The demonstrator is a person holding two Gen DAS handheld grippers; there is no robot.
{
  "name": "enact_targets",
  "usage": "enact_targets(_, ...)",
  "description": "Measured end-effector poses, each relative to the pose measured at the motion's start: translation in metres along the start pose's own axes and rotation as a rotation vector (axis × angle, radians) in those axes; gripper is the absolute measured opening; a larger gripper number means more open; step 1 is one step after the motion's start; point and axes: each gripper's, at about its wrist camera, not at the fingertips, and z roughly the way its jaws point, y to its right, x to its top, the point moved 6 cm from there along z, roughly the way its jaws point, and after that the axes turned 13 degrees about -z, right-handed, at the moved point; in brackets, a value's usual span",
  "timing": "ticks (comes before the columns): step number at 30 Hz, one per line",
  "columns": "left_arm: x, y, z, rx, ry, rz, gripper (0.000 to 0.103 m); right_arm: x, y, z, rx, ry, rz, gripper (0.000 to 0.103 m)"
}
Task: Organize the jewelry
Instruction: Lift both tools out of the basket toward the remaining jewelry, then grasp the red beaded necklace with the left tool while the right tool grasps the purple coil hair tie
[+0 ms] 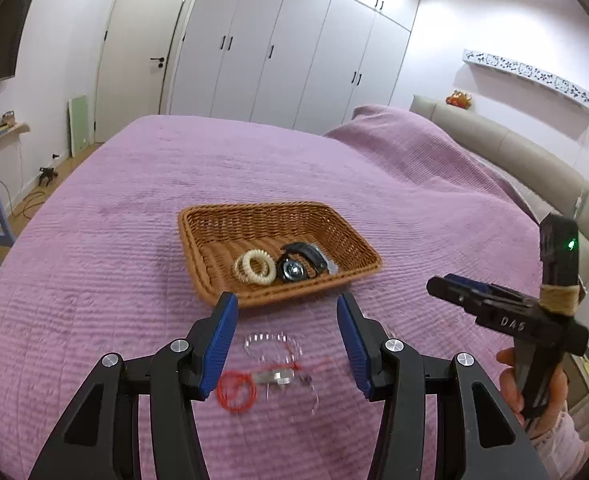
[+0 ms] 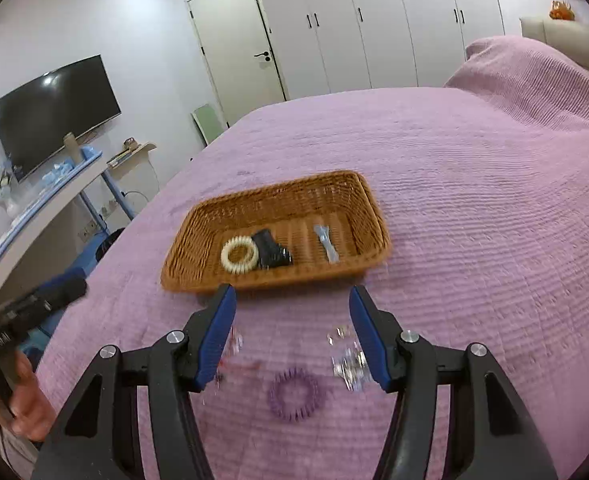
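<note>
Purple coil tie (image 2: 294, 399) only in right view; red cord (image 1: 236, 392) only left; both jaws open, empty.

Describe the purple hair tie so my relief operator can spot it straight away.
Start at the wicker basket on the purple bedspread. On the cover in front of it, between the open fingers of the right gripper, lies the purple spiral hair tie. It nearly matches the cover, unlike the clear crystal bracelet beside it and the cream spiral tie in the basket.
</note>
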Motion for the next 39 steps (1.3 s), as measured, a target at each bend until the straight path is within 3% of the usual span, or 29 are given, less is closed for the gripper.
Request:
enact_targets(7, -0.039, -0.039, -0.002, 0.029, -0.047, -0.073, 0.053, -0.051, -0.012, 0.004, -0.011, -0.064, -0.044, 0.062)
enact_targets(13, -0.066, -0.084, 0.04, 0.084, -0.16, -0.154, 0.053, -0.09, -0.006, 0.036, -0.017, -0.142, -0.03, 0.062)
enact_targets(20, -0.078, -0.091, 0.077, 0.112, -0.26, -0.169, 0.053, -0.103, -0.005, 0.072, -0.002, -0.219, -0.038, 0.057)
enact_targets(26, -0.077, -0.086, 0.096, 0.122, -0.287, -0.142, 0.052, -0.104, -0.011, 0.089, 0.01, -0.253, -0.055, 0.047)
enact_targets(31, -0.076, -0.082, 0.114, 0.153, -0.305, -0.111, 0.043, -0.103, -0.012, 0.102, 0.003, -0.269, -0.058, 0.043)
enact_targets(35, -0.073, -0.079, 0.119, 0.168, -0.31, -0.091, 0.041, -0.102, -0.014, 0.107, -0.017, -0.276, -0.075, 0.043)
enact_targets(38, -0.073, -0.078, 0.12, 0.191, -0.306, -0.077, 0.032, -0.099, -0.017, 0.111, -0.043, -0.28, -0.098, 0.04)
enact_targets(39, -0.072, -0.079, 0.12, 0.197, -0.303, -0.074, 0.024, -0.098, -0.018, 0.111, -0.047, -0.278, -0.106, 0.038)
